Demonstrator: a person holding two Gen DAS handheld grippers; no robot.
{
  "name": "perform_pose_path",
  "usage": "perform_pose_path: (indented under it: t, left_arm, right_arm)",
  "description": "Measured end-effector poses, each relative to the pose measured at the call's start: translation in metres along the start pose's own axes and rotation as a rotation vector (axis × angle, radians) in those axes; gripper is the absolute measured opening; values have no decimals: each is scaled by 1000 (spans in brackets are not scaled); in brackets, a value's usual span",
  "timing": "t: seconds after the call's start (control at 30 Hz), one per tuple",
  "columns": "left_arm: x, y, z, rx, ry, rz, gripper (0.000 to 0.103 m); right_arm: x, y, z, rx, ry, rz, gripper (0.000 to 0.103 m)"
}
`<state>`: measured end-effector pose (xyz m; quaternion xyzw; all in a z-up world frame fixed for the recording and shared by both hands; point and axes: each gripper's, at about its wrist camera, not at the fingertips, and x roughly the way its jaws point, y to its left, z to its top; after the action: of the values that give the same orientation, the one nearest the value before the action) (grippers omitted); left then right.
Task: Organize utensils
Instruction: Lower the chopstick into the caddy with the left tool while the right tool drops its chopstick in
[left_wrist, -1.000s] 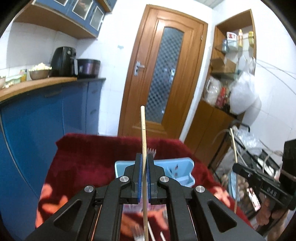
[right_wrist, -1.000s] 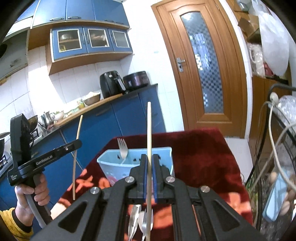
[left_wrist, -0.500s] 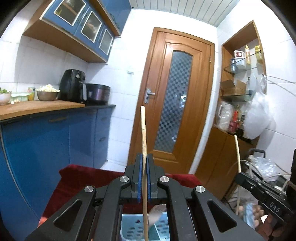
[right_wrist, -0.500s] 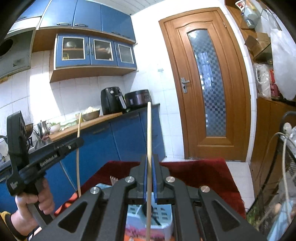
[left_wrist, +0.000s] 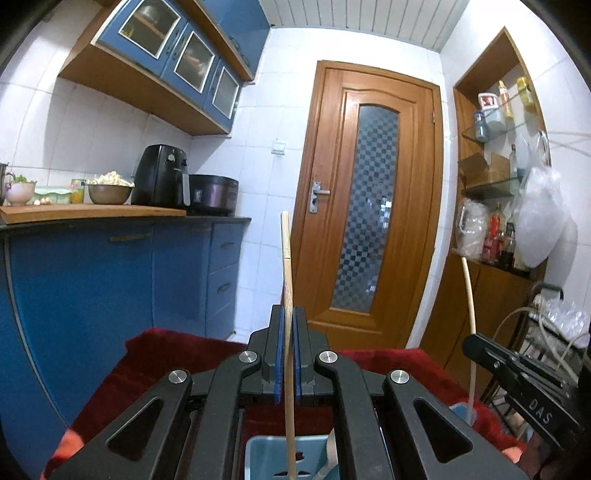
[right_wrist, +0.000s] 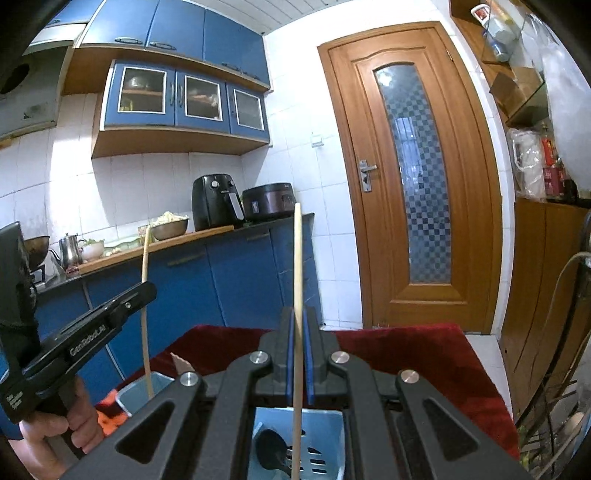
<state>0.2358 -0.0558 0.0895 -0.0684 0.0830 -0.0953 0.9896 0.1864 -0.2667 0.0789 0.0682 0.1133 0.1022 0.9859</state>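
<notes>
My left gripper (left_wrist: 288, 325) is shut on a wooden chopstick (left_wrist: 287, 280) held upright, its lower end inside the light blue utensil basket (left_wrist: 255, 454). My right gripper (right_wrist: 298, 325) is shut on a second upright chopstick (right_wrist: 297, 266), its lower end over the same basket (right_wrist: 332, 428), which holds a black spoon (right_wrist: 271, 448) and a fork (right_wrist: 181, 363). Each gripper shows in the other's view: the right one (left_wrist: 480, 345) with its chopstick (left_wrist: 468, 314), the left one (right_wrist: 144, 291) with its chopstick (right_wrist: 146, 302).
The basket stands on a table with a dark red cloth (right_wrist: 424, 354). Blue cabinets with a counter (left_wrist: 110, 258) run along the left, holding an air fryer (left_wrist: 162, 181) and a cooker. A wooden door (left_wrist: 373, 206) is ahead. Shelves and cables (right_wrist: 554, 332) crowd the right.
Both grippers have tilted up and moved forward over the basket. The chopsticks' lower ends now reach into the basket, which sits below the jaws instead of ahead of them.
</notes>
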Motion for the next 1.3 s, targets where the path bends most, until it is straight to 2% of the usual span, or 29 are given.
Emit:
perform_pose_path:
  t: [0.3,0.5,0.63,1.17,1.3]
  left_arm:
    - [2,0,-23,28,28,6,4]
    - [0,-4,-29,63,75,-31,6]
    - [-5,-8,-31,74,106,-54,21]
    - [-55,-9,-19,77,205,-102,21]
    - [-72,-12,-16,82,228,-113,21]
  right_arm:
    - [10,-7,-17,0,35,1,6]
    - [9,-7,-23,-11,89,12,7]
    - [2,-9,-22,7,98,21,21]
    - [-47,2,-7,48,117,17,27]
    - [-63,5,-9,59,133,4,33]
